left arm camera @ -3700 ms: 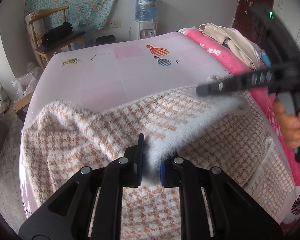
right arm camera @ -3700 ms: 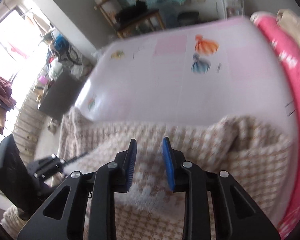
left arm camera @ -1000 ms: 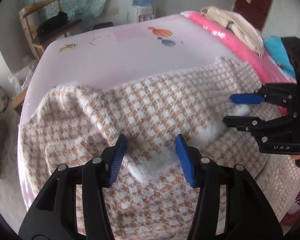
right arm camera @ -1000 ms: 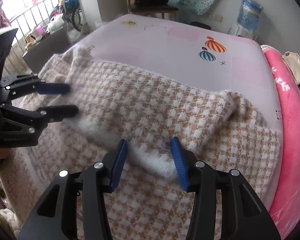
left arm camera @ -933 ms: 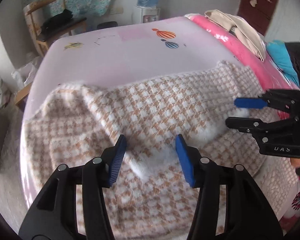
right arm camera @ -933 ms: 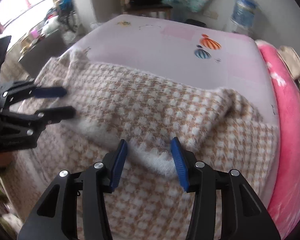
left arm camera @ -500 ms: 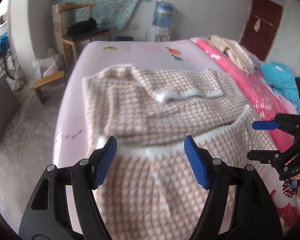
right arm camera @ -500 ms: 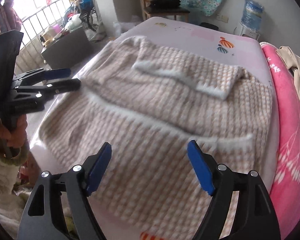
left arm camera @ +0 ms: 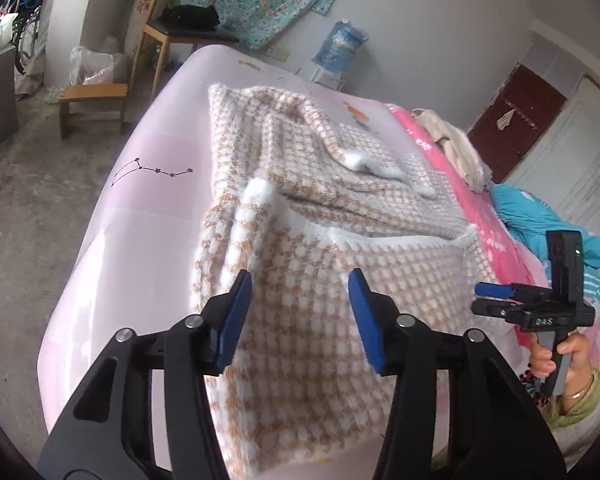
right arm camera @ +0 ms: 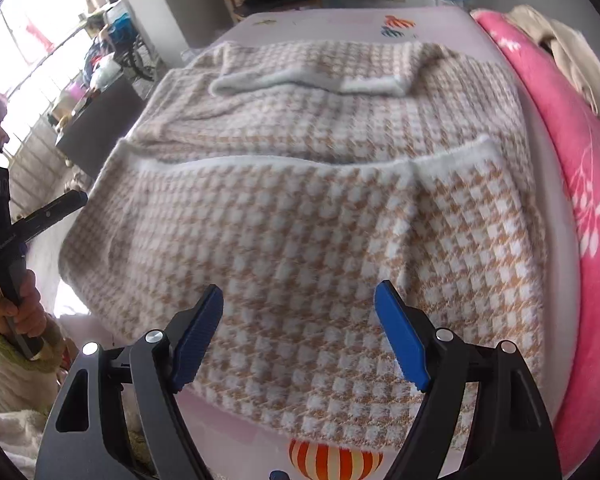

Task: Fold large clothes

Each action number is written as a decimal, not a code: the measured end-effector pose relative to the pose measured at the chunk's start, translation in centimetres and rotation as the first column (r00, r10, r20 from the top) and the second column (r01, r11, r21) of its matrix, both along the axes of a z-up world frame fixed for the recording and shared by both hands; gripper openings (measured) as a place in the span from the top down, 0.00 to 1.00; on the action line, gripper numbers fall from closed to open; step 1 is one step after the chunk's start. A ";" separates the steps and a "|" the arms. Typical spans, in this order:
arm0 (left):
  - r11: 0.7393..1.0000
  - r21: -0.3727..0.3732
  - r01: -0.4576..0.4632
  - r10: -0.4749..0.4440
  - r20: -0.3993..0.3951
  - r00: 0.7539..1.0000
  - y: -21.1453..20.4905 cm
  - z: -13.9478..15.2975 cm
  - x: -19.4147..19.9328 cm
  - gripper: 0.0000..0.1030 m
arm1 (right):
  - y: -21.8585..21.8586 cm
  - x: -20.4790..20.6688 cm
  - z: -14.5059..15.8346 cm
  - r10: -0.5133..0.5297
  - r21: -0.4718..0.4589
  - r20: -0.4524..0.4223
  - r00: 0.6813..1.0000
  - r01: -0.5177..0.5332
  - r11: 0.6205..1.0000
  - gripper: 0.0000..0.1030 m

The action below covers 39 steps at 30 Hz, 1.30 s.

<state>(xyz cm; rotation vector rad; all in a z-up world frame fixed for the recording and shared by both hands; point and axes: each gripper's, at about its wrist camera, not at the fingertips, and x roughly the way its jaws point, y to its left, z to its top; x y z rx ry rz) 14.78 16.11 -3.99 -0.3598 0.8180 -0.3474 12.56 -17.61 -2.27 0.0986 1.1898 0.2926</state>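
A brown-and-white houndstooth knit garment [right arm camera: 300, 200] with fluffy white trim lies spread on the pink bed sheet [left arm camera: 148, 184]. A trimmed part is folded across its far end. My left gripper [left arm camera: 300, 316] hovers over the garment's [left arm camera: 320, 248] near left part. Its jaws are closing with no cloth pressed between the blue pads. My right gripper [right arm camera: 300, 338] stands wide open above the near hem, holding nothing. Each gripper shows in the other view, held in a hand: the right gripper [left arm camera: 480, 298] at the bed's right, the left gripper [right arm camera: 66, 204] at the left.
A pink flowered blanket [right arm camera: 572, 168] with beige clothes [right arm camera: 560, 48] runs along the bed's right side, and a turquoise cloth [left arm camera: 540, 220] lies there too. Beyond the bed's left edge are a wooden stool [left arm camera: 92, 96], a chair [left arm camera: 180, 28] and a water dispenser [left arm camera: 340, 48].
Both grippers let the white-trimmed fold drop onto the garment and drew back toward the bed's near edge. The jaws opened wide; the left ones have since narrowed.
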 end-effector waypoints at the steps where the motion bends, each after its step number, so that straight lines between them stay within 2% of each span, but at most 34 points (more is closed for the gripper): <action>1: 1.000 0.000 0.001 -0.001 -0.014 1.000 -0.1 -0.2 0.5 0.58 | -0.1 0.0 -0.2 -0.002 0.008 -0.004 1.000 0.002 1.000 0.26; 6: 0.999 0.035 -0.010 0.013 -0.068 0.998 -0.4 -0.8 2.7 0.61 | -0.6 0.1 -0.6 -0.010 0.018 -0.010 1.000 0.011 1.000 0.26; 15: 0.999 0.016 -0.049 0.050 -0.031 0.998 0.2 1.1 2.5 0.59 | -0.5 1.3 -1.0 -0.001 0.012 -0.056 0.998 0.002 1.000 0.26; 19: 0.990 0.116 -0.084 0.088 -0.029 0.996 -0.1 1.1 2.6 0.59 | 0.0 2.1 -1.0 0.005 0.006 -0.076 0.997 -0.005 1.000 0.26; 21: 0.994 0.079 -0.081 0.084 -0.031 0.996 0.4 0.9 2.8 0.59 | 0.2 2.5 -1.0 0.006 0.015 -0.085 0.996 -0.005 1.000 0.26; 24: 0.998 0.036 -0.055 0.058 -0.080 0.995 0.5 -0.2 3.7 0.59 | 0.5 3.0 -1.2 -0.004 0.024 -0.102 0.995 0.006 1.000 0.26; 26: 0.998 0.049 -0.038 0.042 -0.099 0.994 0.3 -0.7 4.1 0.59 | 0.6 3.2 -1.3 -0.008 0.027 -0.107 0.994 0.011 1.000 0.26; 34: 1.000 -0.020 -0.011 0.008 -0.118 0.993 0.9 -1.2 5.5 0.54 | 1.1 3.7 -1.5 -0.013 0.014 -0.121 0.993 0.015 1.000 0.26; 39: 0.999 -0.015 0.040 -0.042 -0.123 0.992 0.1 -0.8 5.3 0.53 | 1.4 4.0 -1.5 -0.012 0.006 -0.121 0.993 0.012 1.000 0.26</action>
